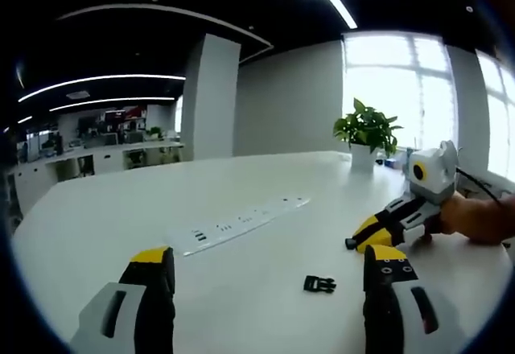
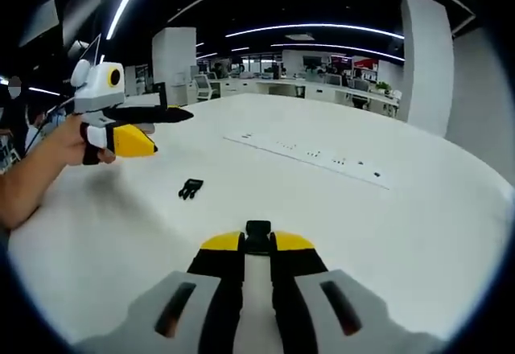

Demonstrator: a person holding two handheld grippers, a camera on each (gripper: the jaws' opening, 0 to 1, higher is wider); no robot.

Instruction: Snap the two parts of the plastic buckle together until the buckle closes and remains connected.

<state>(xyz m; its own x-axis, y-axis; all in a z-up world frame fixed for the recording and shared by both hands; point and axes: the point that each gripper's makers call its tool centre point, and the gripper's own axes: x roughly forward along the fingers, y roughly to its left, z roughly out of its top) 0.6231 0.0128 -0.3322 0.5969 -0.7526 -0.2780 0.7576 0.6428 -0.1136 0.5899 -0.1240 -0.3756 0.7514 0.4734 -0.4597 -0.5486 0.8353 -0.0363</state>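
A broad white worktop [image 1: 265, 185] stretches away with a curved far edge, and most of its surface lies bare around the work. A flat strip of power sockets [image 1: 239, 224] is set into it, well apart from the buckle parts. A potted plant [image 1: 368, 133] stands near the far edge by bright windows.

In the left gripper view, the left tongs [image 1: 269, 269] hover low over the worktop with the 2 yellow-tipped jaws spread wide and nothing between them. 1 black buckle part [image 1: 319, 284] lies loose on the worktop, near the right-hand jaw but not touching it.

In the right gripper view, the right tongs [image 2: 257, 243] have their jaws drawn narrow, pinching the other black buckle part [image 2: 257, 237] at the tips, just above the worktop. The loose part [image 2: 190, 187] lies ahead and to the left, apart from the held one. In that view the left tongs [image 2: 157, 133] reach in from the left, level over the worktop, with a person's hand [image 2: 80, 145] behind them.
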